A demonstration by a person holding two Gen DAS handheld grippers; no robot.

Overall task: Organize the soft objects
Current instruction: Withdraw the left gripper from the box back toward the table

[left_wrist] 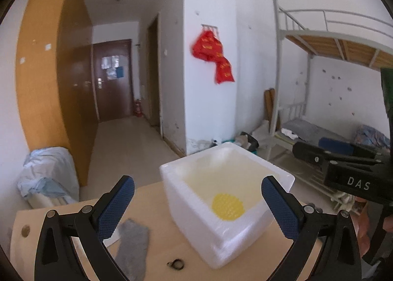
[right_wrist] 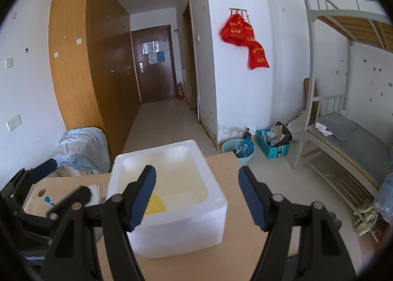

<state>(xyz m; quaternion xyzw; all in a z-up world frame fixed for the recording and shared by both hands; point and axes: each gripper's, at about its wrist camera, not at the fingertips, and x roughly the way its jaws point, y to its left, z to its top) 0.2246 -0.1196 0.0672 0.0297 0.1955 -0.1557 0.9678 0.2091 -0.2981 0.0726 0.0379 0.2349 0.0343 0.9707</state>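
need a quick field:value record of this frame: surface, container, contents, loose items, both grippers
surface: light wooden table
container: white foam box, open top, on the table
contents: yellow round textured item on the box floor
loose items: grey cloth flat on the table left of the box; small dark ring near the box's front corner
left gripper: open wide, nothing between the fingers
right gripper: open, empty, pointing at the box

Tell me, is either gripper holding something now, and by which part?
Nothing is held. The left gripper and the right gripper are both open with nothing between their pads. The yellow pad lies in the foam box.
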